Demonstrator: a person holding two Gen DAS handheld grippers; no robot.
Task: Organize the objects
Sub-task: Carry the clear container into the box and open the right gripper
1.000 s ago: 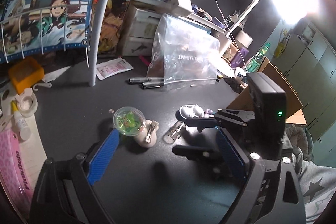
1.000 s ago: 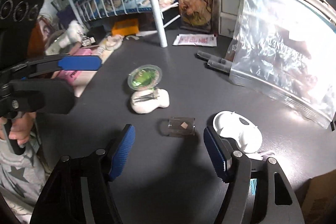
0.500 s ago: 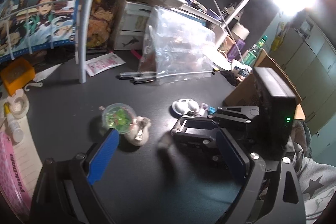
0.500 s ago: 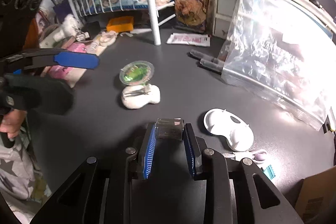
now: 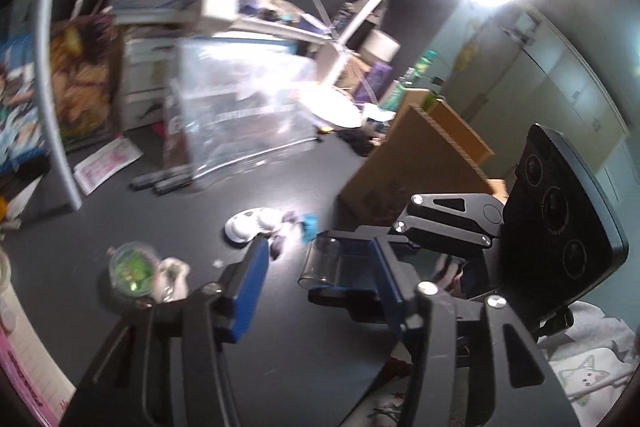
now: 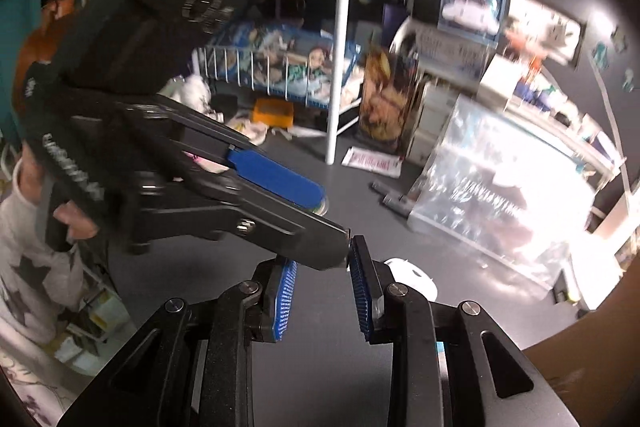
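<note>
A small clear jar (image 5: 316,259) hangs above the dark desk (image 5: 280,347), with my right gripper (image 5: 326,265) shut on it. My left gripper (image 5: 318,255) has come up around the jar. Its jaws are closing with the jar between them, and a gap still shows beside the left blue pad (image 5: 248,291). In the right wrist view my right gripper (image 6: 324,283) points at the desk. A black finger of the left gripper (image 6: 328,219) crosses its tips and hides the jar there.
On the desk lie a green-lidded round tub (image 5: 132,269), a pale figure (image 5: 172,279), a white case (image 5: 250,223), two markers (image 5: 164,181) and a big clear zip bag (image 5: 240,123). A cardboard box (image 5: 420,163) stands right, a white rack pole (image 5: 52,67) left. A lamp glares above.
My right gripper shut on the clear jar and lifted it off the desk. My left gripper rose, swung over to it, and its jaws narrowed around the jar.
</note>
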